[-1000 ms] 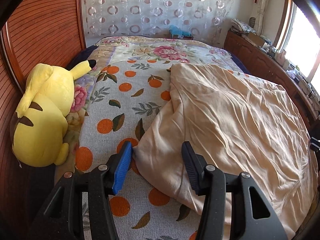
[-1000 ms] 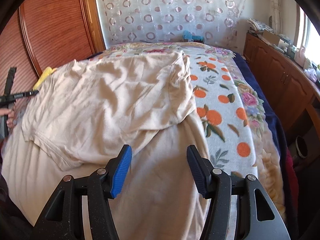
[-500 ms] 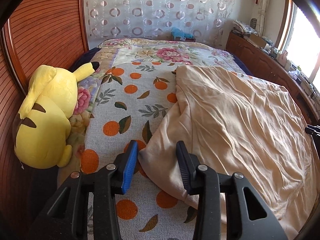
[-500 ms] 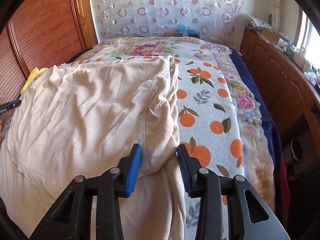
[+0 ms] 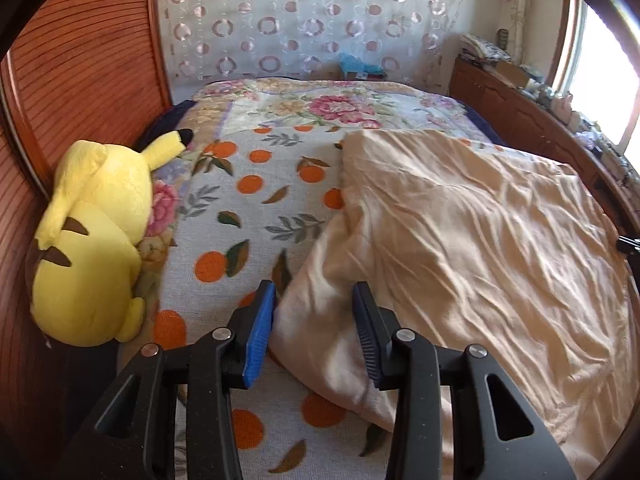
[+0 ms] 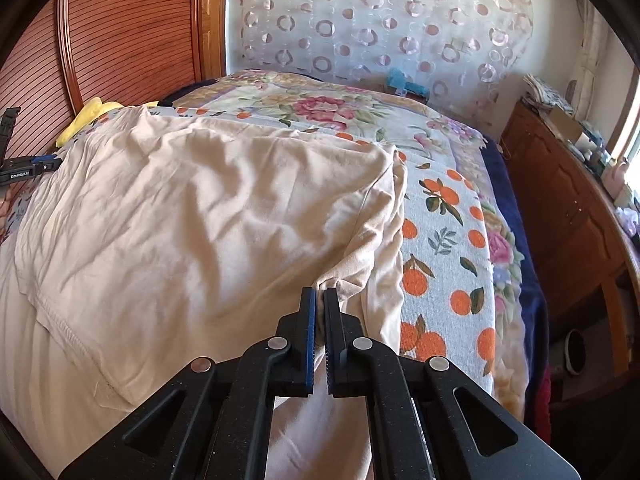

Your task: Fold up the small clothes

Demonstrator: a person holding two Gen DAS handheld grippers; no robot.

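Note:
A beige garment (image 5: 460, 240) lies spread and creased on the orange-print bedspread (image 5: 248, 200). In the left wrist view, its near left corner lies between the jaws of my left gripper (image 5: 314, 292). These jaws are closing, and a gap still shows at the pads. In the right wrist view, my right gripper (image 6: 319, 294) is shut on a bunched fold at the right edge of the garment (image 6: 200, 220). The left gripper (image 6: 28, 168) also shows at the far left edge of the right wrist view.
A yellow plush toy (image 5: 88, 248) lies at the bed's left side against the wooden headboard (image 5: 80, 60). A wooden cabinet (image 6: 560, 208) with clutter on top runs along the right of the bed. A patterned curtain (image 5: 300, 20) hangs behind.
My right gripper slid right across the garment to its right edge and closed on a fold there. The left gripper's jaws narrowed around the garment's corner without moving away.

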